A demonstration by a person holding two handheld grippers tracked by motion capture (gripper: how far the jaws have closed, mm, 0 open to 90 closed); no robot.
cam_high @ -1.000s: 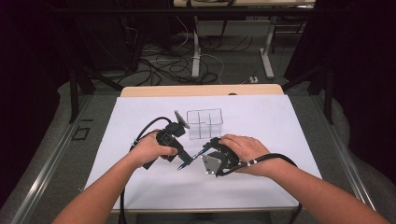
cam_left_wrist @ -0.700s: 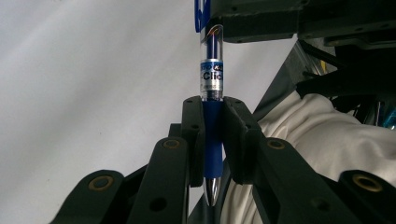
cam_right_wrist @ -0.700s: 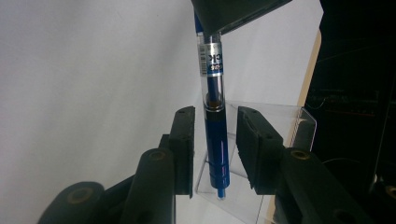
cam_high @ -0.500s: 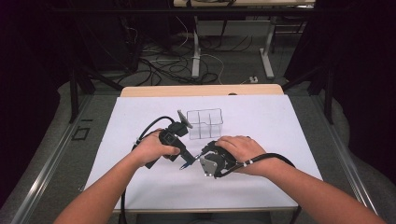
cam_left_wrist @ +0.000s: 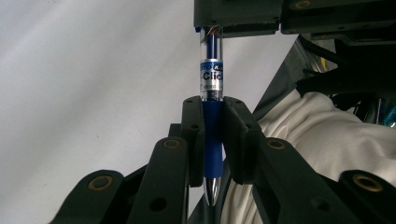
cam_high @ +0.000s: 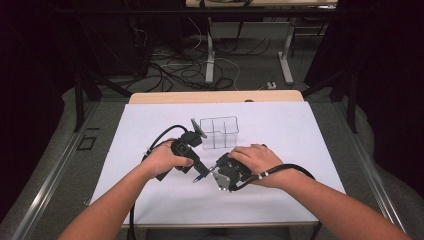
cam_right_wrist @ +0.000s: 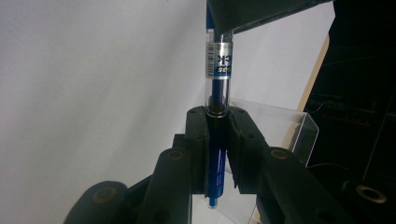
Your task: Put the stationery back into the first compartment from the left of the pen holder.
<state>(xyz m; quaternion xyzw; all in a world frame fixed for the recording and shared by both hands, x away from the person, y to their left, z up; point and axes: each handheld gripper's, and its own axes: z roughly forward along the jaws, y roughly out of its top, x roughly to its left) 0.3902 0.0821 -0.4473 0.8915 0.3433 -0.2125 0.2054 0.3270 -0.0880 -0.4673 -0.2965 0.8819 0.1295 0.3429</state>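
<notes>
A blue click pen (cam_high: pixel 201 176) with a clear barrel hangs between both grippers, low over the white table sheet. My left gripper (cam_high: pixel 198 170) is shut on its blue rubber grip (cam_left_wrist: pixel 212 126), with the silver tip poking out below the pads. In the left gripper view the other gripper covers the pen's far end. My right gripper (cam_high: pixel 215 172) comes in from the right. Its jaws have just been closing, and its pads (cam_right_wrist: pixel 198 140) now press on the pen's dark rear end (cam_right_wrist: pixel 217 135).
A clear plastic organiser (cam_high: pixel 219 132) with several compartments stands just beyond the hands; its corner (cam_right_wrist: pixel 299 126) shows behind the right jaws. The white sheet (cam_high: pixel 285 135) covers the table, with a wooden edge (cam_high: pixel 215 96) at the back. Cables trail from both grippers.
The right hand has shifted left and turned toward the left gripper, bringing its jaws around the pen's free end. The left hand and the pen have stayed put.
</notes>
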